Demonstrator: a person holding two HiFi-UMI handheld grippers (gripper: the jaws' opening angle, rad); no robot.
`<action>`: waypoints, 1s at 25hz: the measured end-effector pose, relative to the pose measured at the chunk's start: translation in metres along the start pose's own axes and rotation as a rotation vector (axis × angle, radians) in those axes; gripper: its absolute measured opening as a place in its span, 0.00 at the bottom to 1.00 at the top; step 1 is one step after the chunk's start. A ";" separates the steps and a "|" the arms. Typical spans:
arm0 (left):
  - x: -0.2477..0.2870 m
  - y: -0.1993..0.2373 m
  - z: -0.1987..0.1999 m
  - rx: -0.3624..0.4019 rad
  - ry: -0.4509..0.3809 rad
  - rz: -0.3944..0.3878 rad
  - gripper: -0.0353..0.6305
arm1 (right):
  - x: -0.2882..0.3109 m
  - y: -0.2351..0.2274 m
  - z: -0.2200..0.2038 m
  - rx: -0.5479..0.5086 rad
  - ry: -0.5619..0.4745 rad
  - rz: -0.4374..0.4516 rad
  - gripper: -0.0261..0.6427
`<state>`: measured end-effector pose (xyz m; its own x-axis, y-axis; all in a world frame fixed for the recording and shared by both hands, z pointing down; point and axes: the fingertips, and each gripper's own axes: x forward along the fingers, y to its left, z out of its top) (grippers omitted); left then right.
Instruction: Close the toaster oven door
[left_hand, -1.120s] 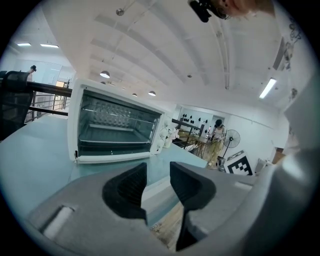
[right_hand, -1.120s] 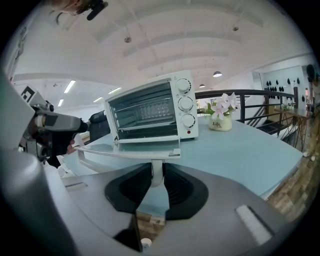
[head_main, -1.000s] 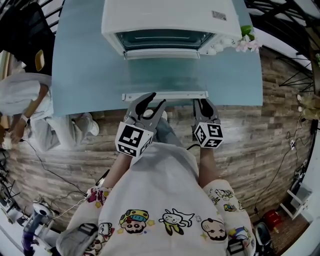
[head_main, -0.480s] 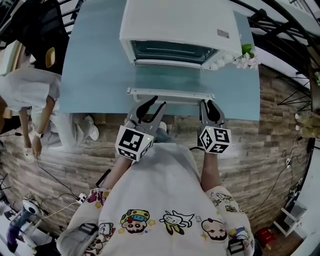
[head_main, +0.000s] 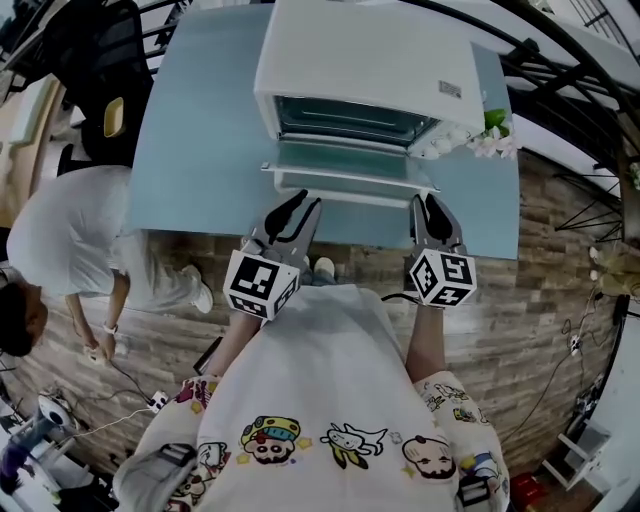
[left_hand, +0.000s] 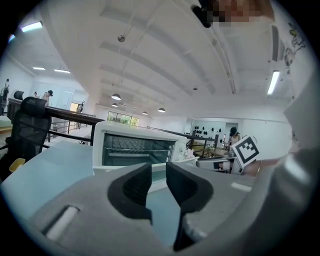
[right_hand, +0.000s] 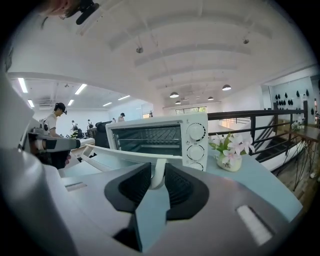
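the right gripper (right_hand: 158, 181) has its fingers (right_hand: 134, 187) closed on the door handle (right_hand: 125, 154), gripping the white post at the handle's right end with both dark pads pressed against it. the left gripper (left_hand: 158, 179) has a narrow gap between its fingers (left_hand: 134, 187) and they are closing. nothing sits between the pads; through the gap only the door edge and the blue tabletop (head_main: 200, 130) show. in the head view its tips lie just in front of the left part of the handle, and whether they touch it cannot be told.

the toaster oven (head_main: 370, 55) stands on the tabletop toward the far edge, straight ahead of both grippers. its door (head_main: 345, 160) is part-way open, tilted between flat and upright, with the wire rack visible inside. three knobs (right_hand: 196, 132) run down the oven's right panel.

a small pot of pale flowers (right_hand: 229, 152) stands on the tabletop just beside the oven's right side. a person in white (head_main: 60, 240) bends over on the wooden floor (head_main: 560, 250) to the left, well apart from the tabletop. a black chair (head_main: 100, 80) stands at the tabletop's left.
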<state>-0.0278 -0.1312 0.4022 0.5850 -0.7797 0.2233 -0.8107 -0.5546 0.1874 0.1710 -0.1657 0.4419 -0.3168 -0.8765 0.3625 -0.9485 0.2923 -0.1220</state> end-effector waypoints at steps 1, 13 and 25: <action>0.001 0.002 0.001 0.000 -0.002 0.004 0.18 | 0.002 -0.001 0.005 -0.001 -0.007 0.003 0.19; 0.019 0.022 0.016 0.005 -0.023 0.039 0.18 | 0.034 -0.013 0.058 -0.008 -0.070 0.025 0.19; 0.025 0.037 0.021 0.000 -0.021 0.060 0.18 | 0.057 -0.021 0.087 0.008 -0.086 0.032 0.19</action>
<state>-0.0436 -0.1774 0.3947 0.5347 -0.8174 0.2144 -0.8444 -0.5067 0.1741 0.1726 -0.2550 0.3844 -0.3453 -0.8966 0.2773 -0.9377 0.3180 -0.1396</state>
